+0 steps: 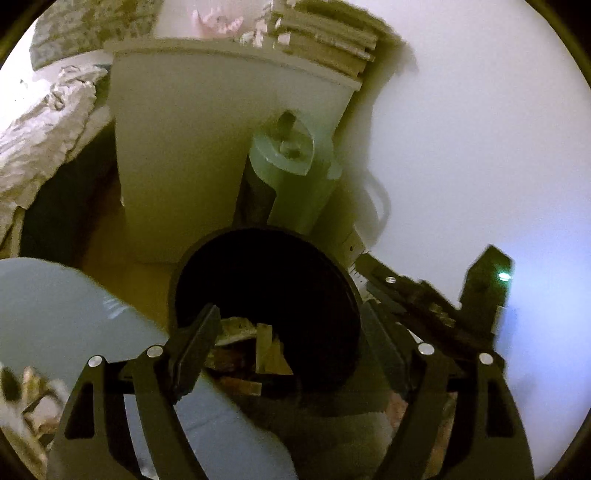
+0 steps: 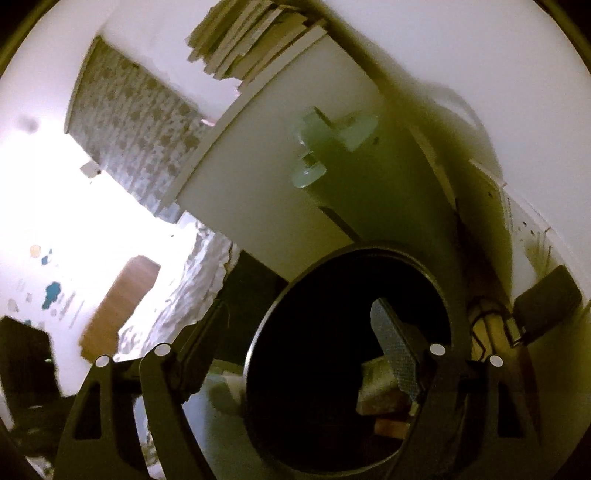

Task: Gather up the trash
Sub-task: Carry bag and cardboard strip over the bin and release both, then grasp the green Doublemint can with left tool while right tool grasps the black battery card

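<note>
A round black trash bin (image 1: 184, 280) stands on the floor, seen from above in both views (image 2: 266, 317). Crumpled paper and wrapper scraps (image 1: 258, 347) lie inside it; they show in the right wrist view (image 2: 380, 387) too. My left gripper (image 1: 291, 332) is open over the bin's mouth, its fingers wide apart and empty. My right gripper (image 2: 299, 339) is open, with one finger (image 2: 395, 354) over the bin's opening and the other outside its rim. Part of the other gripper (image 1: 424, 295) shows at the right of the left wrist view.
A white cabinet (image 1: 207, 147) stands just behind the bin, with stacked books (image 1: 325, 33) on top. A pale green rolled mat (image 1: 295, 177) leans beside it. A bed with patterned bedding (image 1: 44, 122) is at the left. A white wall (image 1: 480, 129) is at the right.
</note>
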The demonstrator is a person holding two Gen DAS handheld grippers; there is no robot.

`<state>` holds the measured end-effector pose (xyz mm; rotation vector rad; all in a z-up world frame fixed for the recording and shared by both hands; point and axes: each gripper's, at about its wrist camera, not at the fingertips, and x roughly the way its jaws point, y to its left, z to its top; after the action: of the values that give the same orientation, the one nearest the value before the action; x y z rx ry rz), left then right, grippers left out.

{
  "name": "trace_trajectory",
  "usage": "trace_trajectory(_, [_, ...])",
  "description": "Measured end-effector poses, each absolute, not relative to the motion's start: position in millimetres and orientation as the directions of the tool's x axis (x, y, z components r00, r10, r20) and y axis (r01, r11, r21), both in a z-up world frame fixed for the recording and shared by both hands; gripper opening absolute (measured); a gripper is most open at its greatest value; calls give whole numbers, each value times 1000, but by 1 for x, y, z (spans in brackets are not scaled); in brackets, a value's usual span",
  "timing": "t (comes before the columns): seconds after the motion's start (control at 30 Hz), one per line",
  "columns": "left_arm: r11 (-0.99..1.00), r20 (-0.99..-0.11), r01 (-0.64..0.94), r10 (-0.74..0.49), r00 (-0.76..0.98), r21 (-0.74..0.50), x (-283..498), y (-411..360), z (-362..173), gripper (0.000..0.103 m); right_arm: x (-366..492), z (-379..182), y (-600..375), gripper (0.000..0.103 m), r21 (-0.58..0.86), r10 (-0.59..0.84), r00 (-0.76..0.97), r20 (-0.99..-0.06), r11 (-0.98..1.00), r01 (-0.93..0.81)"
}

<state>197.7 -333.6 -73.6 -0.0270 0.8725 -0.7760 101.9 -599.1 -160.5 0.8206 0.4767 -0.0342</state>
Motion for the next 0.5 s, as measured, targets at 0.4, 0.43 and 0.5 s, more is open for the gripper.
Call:
trace_trajectory(0.4, [930,-706,329,-342,620,-161,140,-114,-59,79,96,-126,-499,79,657,396,827,-400,753,-43])
trace_trajectory(0.43, [946,-722,287,-303,622,-150,143,-89,-66,79,97,-117,-479,79,645,443,799,-407,759,-93])
trace_trajectory(0.5, [966,-754,226,-241,611,-126,151,-56,-78,79,101,-103,-446,79,607,498,752,-432,777,-166])
